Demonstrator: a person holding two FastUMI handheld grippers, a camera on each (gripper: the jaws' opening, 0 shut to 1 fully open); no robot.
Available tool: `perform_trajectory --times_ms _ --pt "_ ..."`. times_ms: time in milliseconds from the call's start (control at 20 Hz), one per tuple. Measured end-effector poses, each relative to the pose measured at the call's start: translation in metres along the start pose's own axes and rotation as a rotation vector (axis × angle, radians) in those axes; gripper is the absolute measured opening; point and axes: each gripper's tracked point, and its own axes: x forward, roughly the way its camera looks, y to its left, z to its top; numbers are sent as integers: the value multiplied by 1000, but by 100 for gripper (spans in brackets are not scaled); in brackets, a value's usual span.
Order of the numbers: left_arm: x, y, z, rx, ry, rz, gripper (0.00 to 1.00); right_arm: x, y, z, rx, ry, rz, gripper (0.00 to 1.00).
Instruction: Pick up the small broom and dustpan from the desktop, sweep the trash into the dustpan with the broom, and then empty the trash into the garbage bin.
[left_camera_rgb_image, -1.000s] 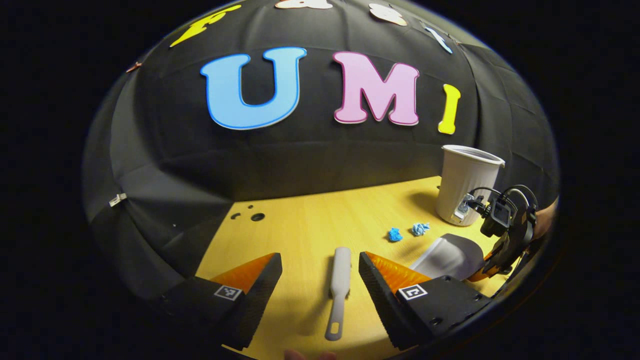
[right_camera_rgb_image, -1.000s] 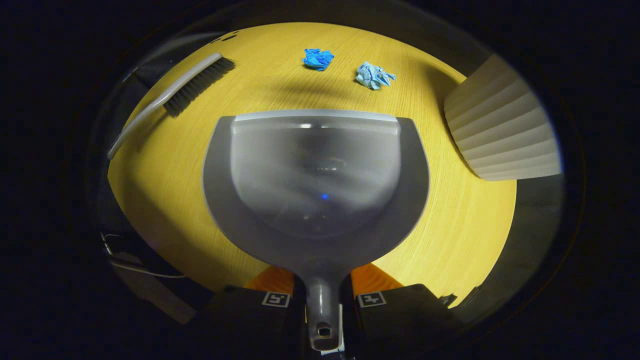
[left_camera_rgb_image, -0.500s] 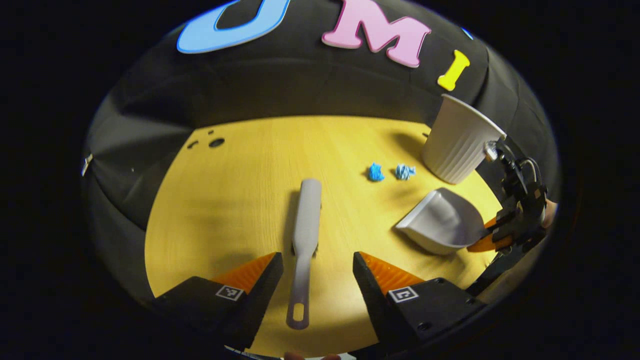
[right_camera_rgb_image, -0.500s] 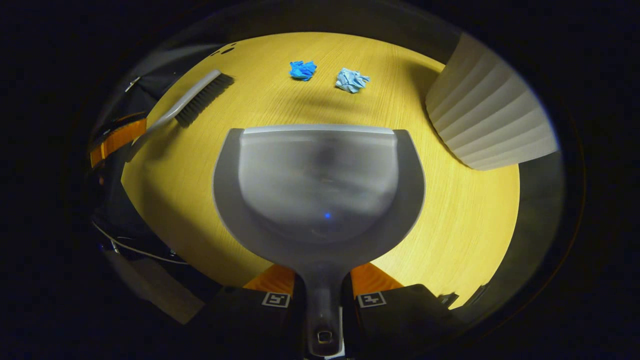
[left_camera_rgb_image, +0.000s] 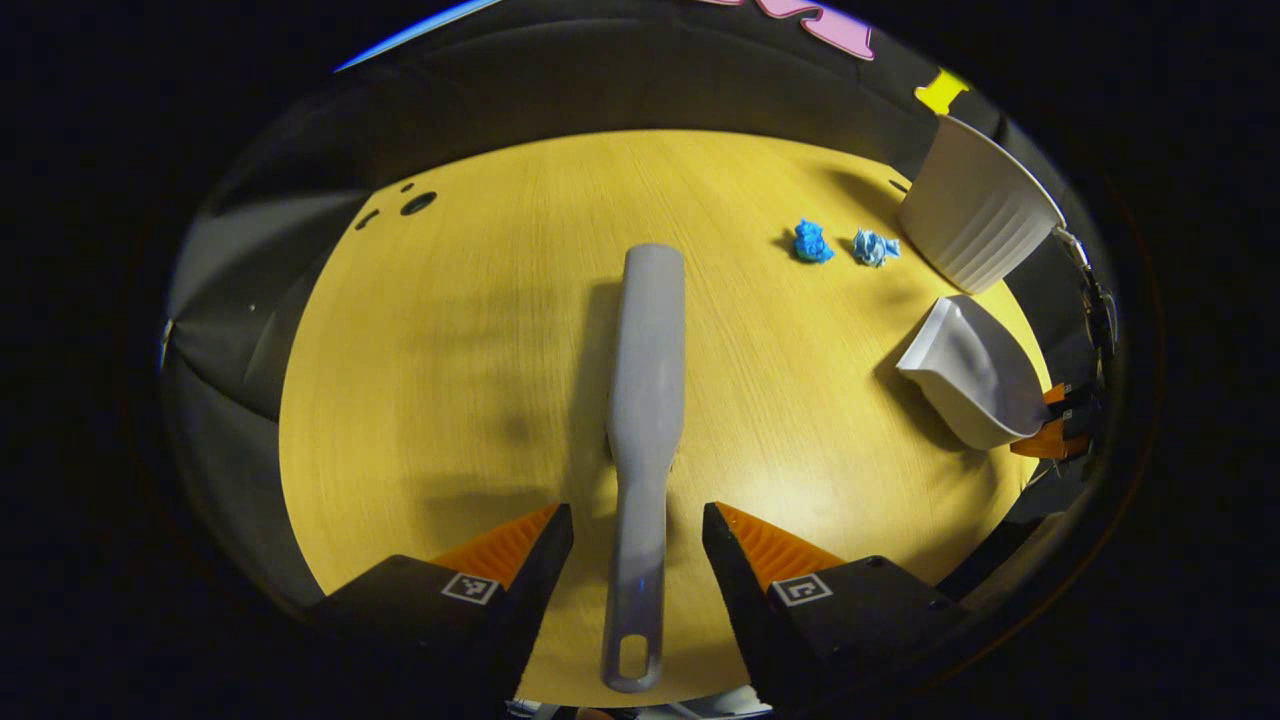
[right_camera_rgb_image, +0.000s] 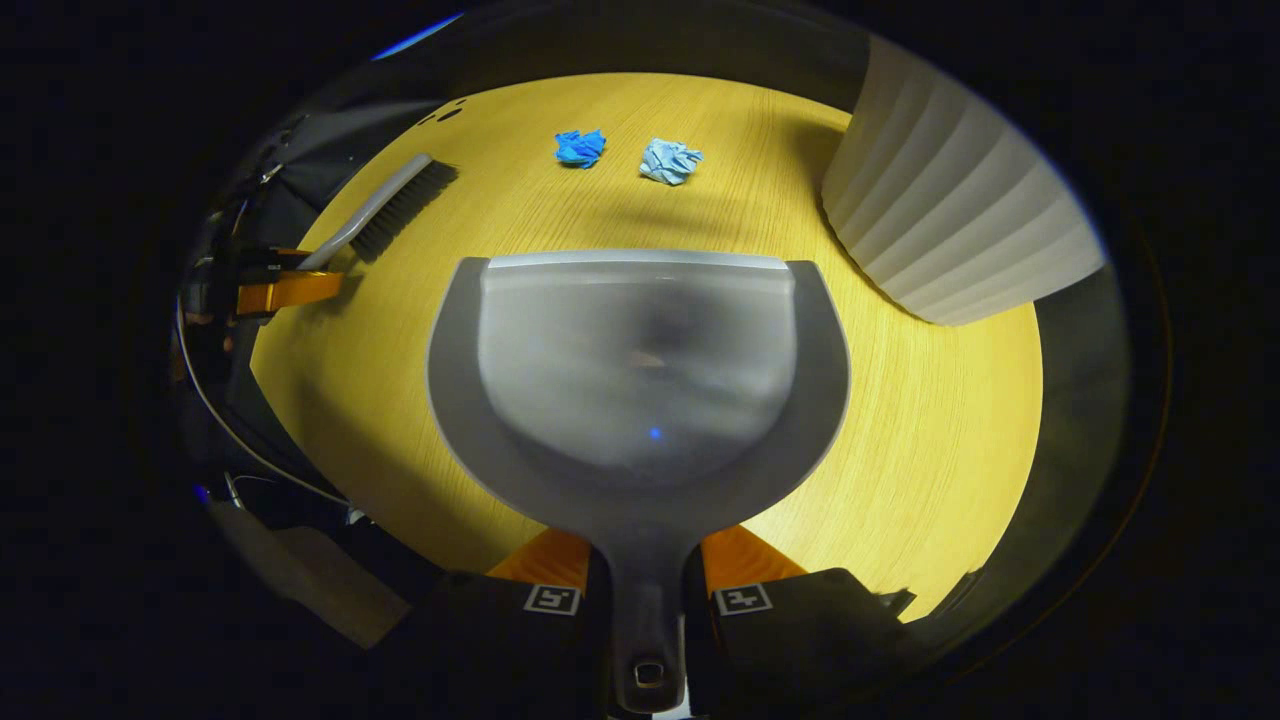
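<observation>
— How far along were we?

— My right hand-held gripper (right_camera_rgb_image: 645, 590) was pinching the dustpan (right_camera_rgb_image: 640, 370) by its handle, pan facing the two blue paper wads (right_camera_rgb_image: 625, 155). My left hand-held gripper (left_camera_rgb_image: 637, 560) was spread, fingers either side of the broom (left_camera_rgb_image: 645, 400), which lay flat on the table (left_camera_rgb_image: 450, 350). Grasping, sweeping and emptying into the bin (left_camera_rgb_image: 975, 235) remained.

— Any difference between views?

— The right gripper view showed the bristles; the left gripper view showed the pan apparently lifted, I think.
</observation>
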Motion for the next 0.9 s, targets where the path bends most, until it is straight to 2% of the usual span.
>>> perform_trajectory --times_ms 50,150,250,350,600,850,900 --pt "5 1 -5 2 35 -6 72 0 -1 -1 -2 -3 0 34" --pt "9 0 -13 -7 98 -24 31 -1 -2 -1 -12 -9 -6 34" --pt "10 -2 -11 28 107 -52 29 0 -1 1 -10 -15 -2 34" --pt "11 3 -1 98 99 -27 27 -1 -1 1 -7 -19 -2 34" --pt "16 0 52 226 49 -14 25 -3 -2 1 -5 -4 -2 34" --pt "34 -25 106 364 14 -22 25 -2 -4 3 -38 27 -5 34" --pt "39 -31 114 385 10 -31 29 0 -4 5 -43 30 -5 34"
